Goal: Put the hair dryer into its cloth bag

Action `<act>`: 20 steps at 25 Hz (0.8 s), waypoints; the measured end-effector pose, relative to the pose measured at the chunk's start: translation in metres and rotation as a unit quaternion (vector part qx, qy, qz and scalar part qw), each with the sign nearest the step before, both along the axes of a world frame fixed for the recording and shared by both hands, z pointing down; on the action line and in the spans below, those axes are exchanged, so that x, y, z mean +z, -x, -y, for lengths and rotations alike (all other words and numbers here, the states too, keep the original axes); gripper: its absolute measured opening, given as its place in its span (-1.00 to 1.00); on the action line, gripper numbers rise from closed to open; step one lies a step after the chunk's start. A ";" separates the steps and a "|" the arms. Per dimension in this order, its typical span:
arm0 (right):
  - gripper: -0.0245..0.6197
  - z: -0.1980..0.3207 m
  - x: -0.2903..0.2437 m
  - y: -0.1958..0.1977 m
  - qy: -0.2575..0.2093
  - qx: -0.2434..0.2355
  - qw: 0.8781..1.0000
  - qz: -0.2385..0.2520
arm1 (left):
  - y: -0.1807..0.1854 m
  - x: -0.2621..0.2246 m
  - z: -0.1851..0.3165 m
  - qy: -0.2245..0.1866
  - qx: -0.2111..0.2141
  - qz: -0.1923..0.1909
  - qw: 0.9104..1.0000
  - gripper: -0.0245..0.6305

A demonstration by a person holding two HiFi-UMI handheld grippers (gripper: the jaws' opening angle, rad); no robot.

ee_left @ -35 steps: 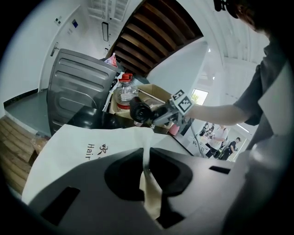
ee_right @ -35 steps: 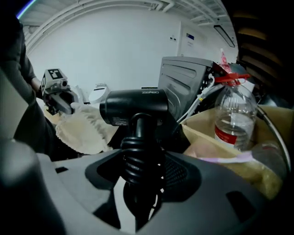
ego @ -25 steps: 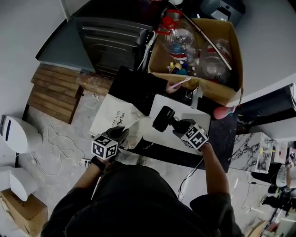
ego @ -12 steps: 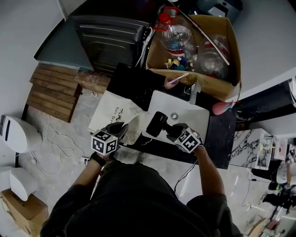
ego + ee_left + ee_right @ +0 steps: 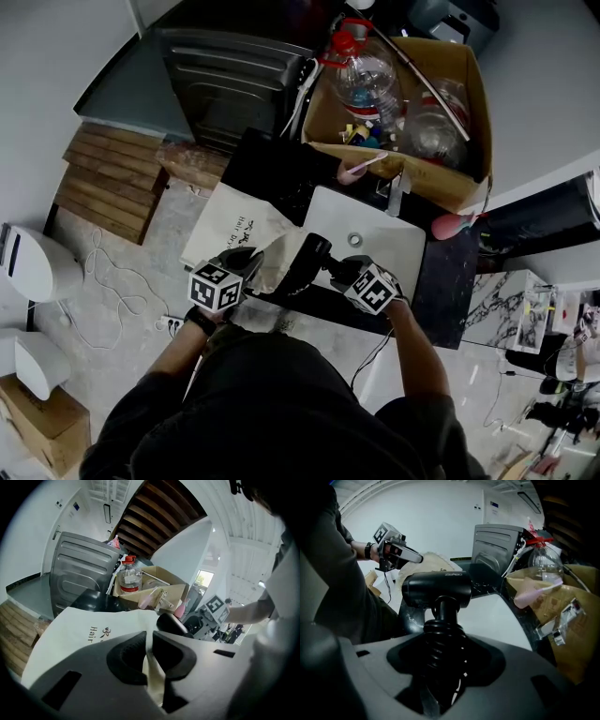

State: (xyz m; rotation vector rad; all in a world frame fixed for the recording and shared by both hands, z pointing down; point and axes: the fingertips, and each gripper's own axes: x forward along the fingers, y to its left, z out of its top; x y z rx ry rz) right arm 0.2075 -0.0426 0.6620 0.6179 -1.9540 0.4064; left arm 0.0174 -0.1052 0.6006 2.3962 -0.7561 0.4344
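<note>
beside cloth bag (image 5: 228, 228) pinched by left hand-held gripper (image 5: 251, 259), right one (image 5: 336, 273) clamps hair dryer (image 5: 306, 259).

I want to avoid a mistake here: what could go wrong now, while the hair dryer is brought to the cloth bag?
1. The left claw pinches only one edge of the cloth bag. Its mouth may stay flat, and the hair dryer could push the cloth away instead of entering.
2. The right claw grips the handle over the wound cord. The coils might slip or catch on the bag's rim.
</note>
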 end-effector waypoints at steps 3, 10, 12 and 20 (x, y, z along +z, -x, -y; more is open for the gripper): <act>-0.17 -0.003 0.006 0.009 0.007 -0.008 1.000 -0.004 | 0.000 0.000 0.000 0.001 0.000 0.000 1.000 -0.83; -0.17 0.007 0.011 0.034 0.011 -0.026 1.000 -0.007 | -0.005 0.002 -0.001 0.000 0.010 0.004 1.000 -0.83; -0.17 0.012 0.011 0.038 0.012 -0.025 1.000 -0.008 | -0.005 0.002 -0.001 0.000 0.012 0.006 1.000 -0.83; -0.17 0.038 0.021 0.064 0.005 -0.040 0.999 -0.022 | -0.014 0.003 -0.003 -0.005 0.032 0.015 0.999 -0.83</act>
